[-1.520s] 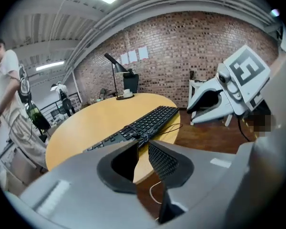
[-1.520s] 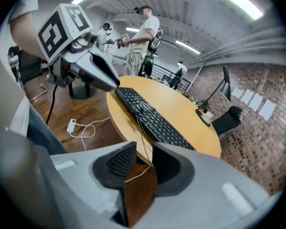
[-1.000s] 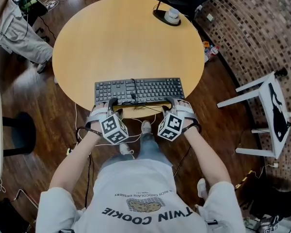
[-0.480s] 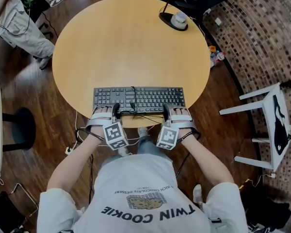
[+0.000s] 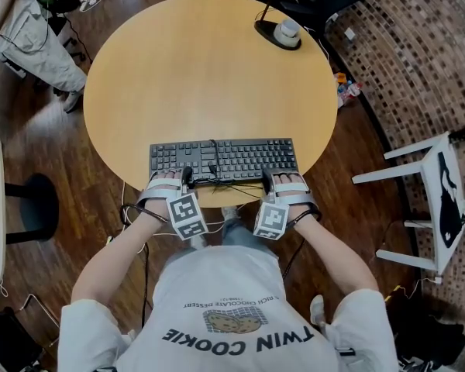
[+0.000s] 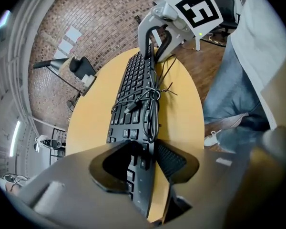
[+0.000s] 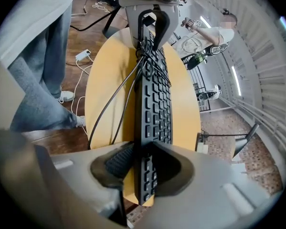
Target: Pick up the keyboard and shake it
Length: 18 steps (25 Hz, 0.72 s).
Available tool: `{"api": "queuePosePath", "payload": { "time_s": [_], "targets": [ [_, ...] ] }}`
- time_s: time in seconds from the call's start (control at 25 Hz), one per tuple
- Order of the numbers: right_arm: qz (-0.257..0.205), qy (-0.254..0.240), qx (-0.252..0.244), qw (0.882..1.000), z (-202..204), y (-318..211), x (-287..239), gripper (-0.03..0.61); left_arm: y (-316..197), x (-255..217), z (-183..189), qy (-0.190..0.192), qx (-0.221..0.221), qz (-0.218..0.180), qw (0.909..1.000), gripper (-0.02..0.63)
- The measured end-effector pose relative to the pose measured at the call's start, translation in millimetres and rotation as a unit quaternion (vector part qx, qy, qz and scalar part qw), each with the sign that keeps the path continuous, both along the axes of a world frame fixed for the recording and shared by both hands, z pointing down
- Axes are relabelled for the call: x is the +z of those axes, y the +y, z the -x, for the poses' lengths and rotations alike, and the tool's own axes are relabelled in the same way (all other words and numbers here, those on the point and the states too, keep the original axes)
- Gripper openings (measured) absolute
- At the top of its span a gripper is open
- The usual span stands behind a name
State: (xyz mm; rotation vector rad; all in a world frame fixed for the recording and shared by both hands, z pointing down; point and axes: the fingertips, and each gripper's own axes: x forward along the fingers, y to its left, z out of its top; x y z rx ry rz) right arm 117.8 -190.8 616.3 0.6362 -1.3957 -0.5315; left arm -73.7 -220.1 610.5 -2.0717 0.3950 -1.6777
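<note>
The black keyboard (image 5: 221, 160) rests on the round wooden table (image 5: 209, 68), along the table's near edge, just below the centre of the head view. A black cable (image 5: 215, 170) is bundled on the middle rows of keys and trails off the near edge toward the floor. The left gripper (image 5: 184, 178) is positioned at the lower left part of the keyboard and the right gripper (image 5: 268, 178) at the lower right part, well apart from each other, with the cable bundle between them. Each gripper carries a marker cube (image 5: 186, 214) on its rear section. In the left gripper view, the jaws have just been closing and the near long edge of the keyboard stands between them. One jaw lies over the keys and the ribbed pad of the other bears on the edge from the opposite side, so the jaws pinch the keyboard. The right gripper view shows the same condition: jaws just closing, one over the keys, the ribbed pad against the opposite face, pinching the keyboard edge. A black round base (image 5: 277, 32) stands at the upper right rim of the table. A white stool (image 5: 430, 180) stands on the floor at the right of the frame. A person (image 5: 31, 37) in light trousers stands at the upper left corner.
</note>
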Motion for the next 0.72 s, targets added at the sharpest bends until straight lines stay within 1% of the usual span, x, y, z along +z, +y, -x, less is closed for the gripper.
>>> {"api": "queuePosePath", "payload": {
  "time_s": [0.08,0.2,0.32,0.44,0.56,0.72],
  "targets": [
    [0.012,-0.015,-0.005,1.000,-1.8,0.6,-4.0,0.114,-0.9,-4.7,-0.8,-0.001,-0.001,0.027,0.9996,0.172],
    [0.044,-0.037,-0.002,0.998,0.5,0.0,-11.4,0.112,-3.9,-11.3,-1.3,-0.006,-0.001,0.076,0.9971,0.170],
    [0.091,-0.061,0.003,0.994,2.4,1.3,-16.1,0.109,-7.2,-19.3,-1.6,-0.016,0.003,0.125,0.9920,0.167],
    [0.135,-0.070,0.006,0.988,4.8,-2.4,-31.9,0.107,-11.7,-30.6,-0.5,-0.024,0.007,0.172,0.9849,0.164],
    [0.179,-0.085,0.012,0.980,7.4,-6.7,-47.9,0.104,-17.7,-43.5,-0.9,-0.023,0.003,0.214,0.9766,0.160],
    [0.233,-0.101,0.015,0.967,11.0,-9.1,-61.8,0.103,-20.5,-56.3,-0.6,-0.023,-0.001,0.270,0.9626,0.158]
  ]
}}
